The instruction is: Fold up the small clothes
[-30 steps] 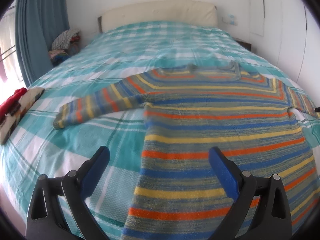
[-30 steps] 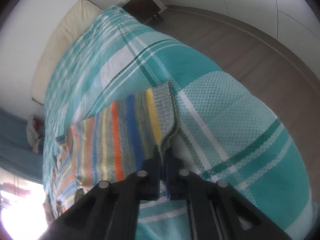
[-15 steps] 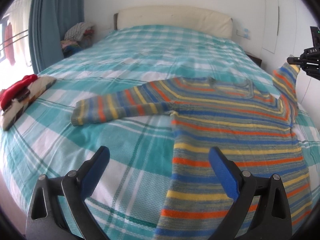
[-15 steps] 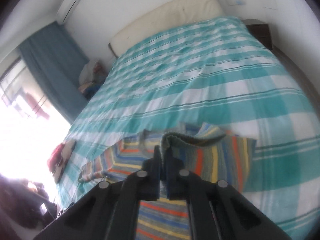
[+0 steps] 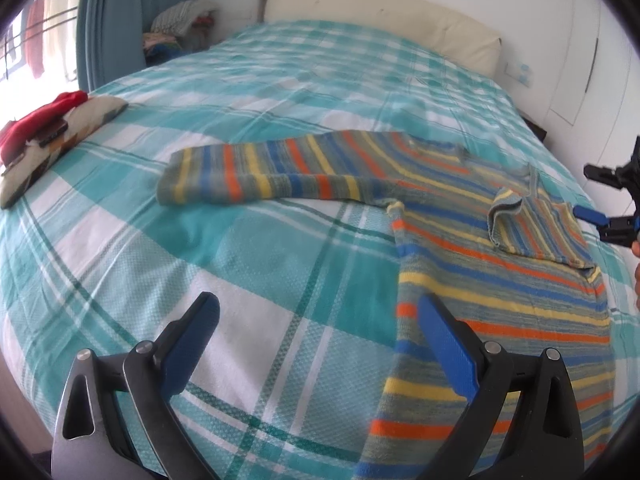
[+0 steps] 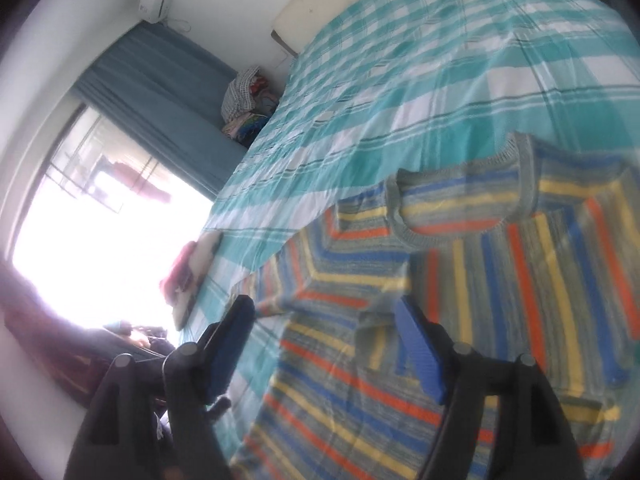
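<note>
Now my right tongs (image 6: 324, 344) are opening over the soft, floppy striped sweater (image 5: 500, 280) lying flat on the bed (image 5: 240, 240), nothing between them, my left tongs (image 5: 320, 344) gape empty, and I'd pinch the outstretched sleeve's cuff (image 5: 176, 176).

Both tools have the same build. The left gripper (image 5: 316, 344) has two black plastic arms with triangular cut-outs, round silver screws at the joints, and long blue pads on its fingers (image 5: 448, 354). The right gripper (image 6: 326, 350) shows the same black frame, grey screw heads and ribbed blue pads.
</note>
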